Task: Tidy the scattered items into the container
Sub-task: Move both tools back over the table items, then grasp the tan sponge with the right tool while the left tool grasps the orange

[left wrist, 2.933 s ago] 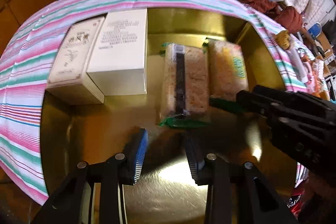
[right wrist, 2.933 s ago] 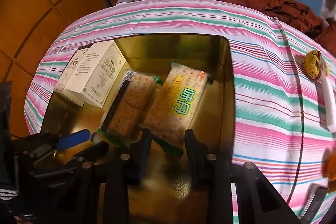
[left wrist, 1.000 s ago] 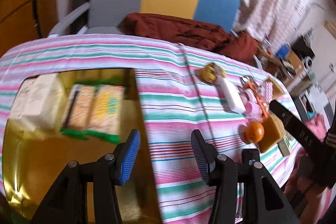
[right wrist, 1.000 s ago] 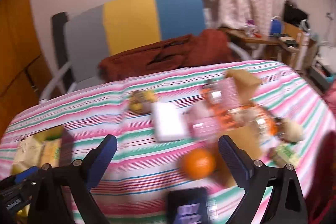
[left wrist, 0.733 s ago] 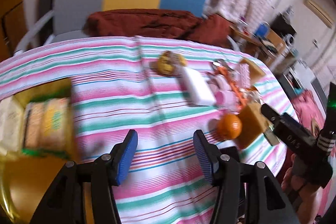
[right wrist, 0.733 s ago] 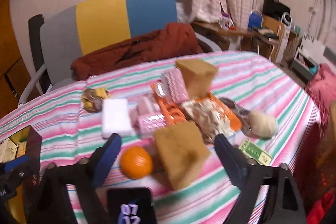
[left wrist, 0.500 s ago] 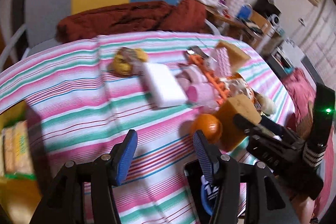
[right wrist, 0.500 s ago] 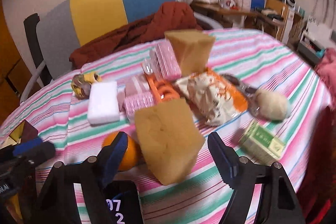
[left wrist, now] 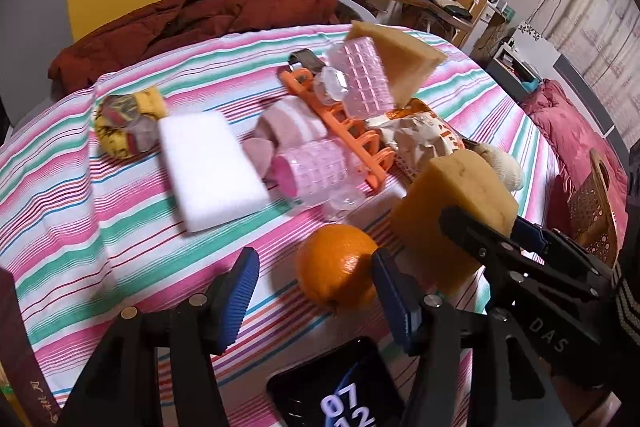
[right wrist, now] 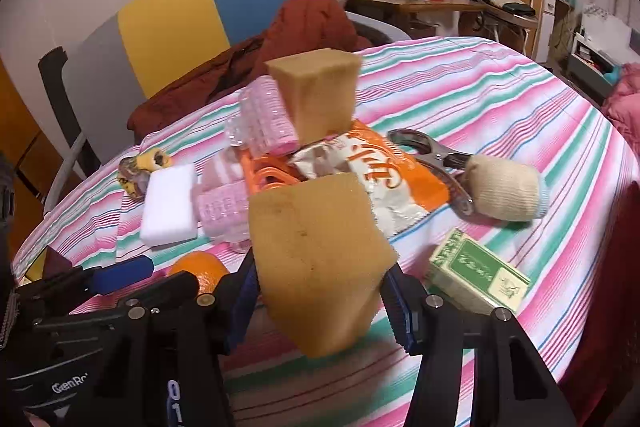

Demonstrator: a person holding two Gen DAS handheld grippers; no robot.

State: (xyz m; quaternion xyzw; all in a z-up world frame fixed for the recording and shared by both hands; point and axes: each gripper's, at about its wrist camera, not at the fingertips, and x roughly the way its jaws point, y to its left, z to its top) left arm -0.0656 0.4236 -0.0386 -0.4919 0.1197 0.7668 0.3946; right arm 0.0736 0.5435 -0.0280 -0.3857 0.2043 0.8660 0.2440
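Straddling tan sponge (right wrist: 316, 259), right tongs (right wrist: 320, 291) spread; left tongs (left wrist: 316, 291) spread beside orange (left wrist: 336, 267).

Right tongs (right wrist: 320, 301) seemingly straddle the tan sponge (right wrist: 318, 259).

Both tools (left wrist: 312, 295) (right wrist: 320, 301) with jaws spread

Tan sponge block (right wrist: 320, 259) sits upright btwn my right tongs' pads, w/ an orange (left wrist: 338, 267) just beside it. White foam block (left wrist: 210, 169), pink rollers (left wrist: 316, 171), snack bag (right wrist: 368, 167) piled behind.
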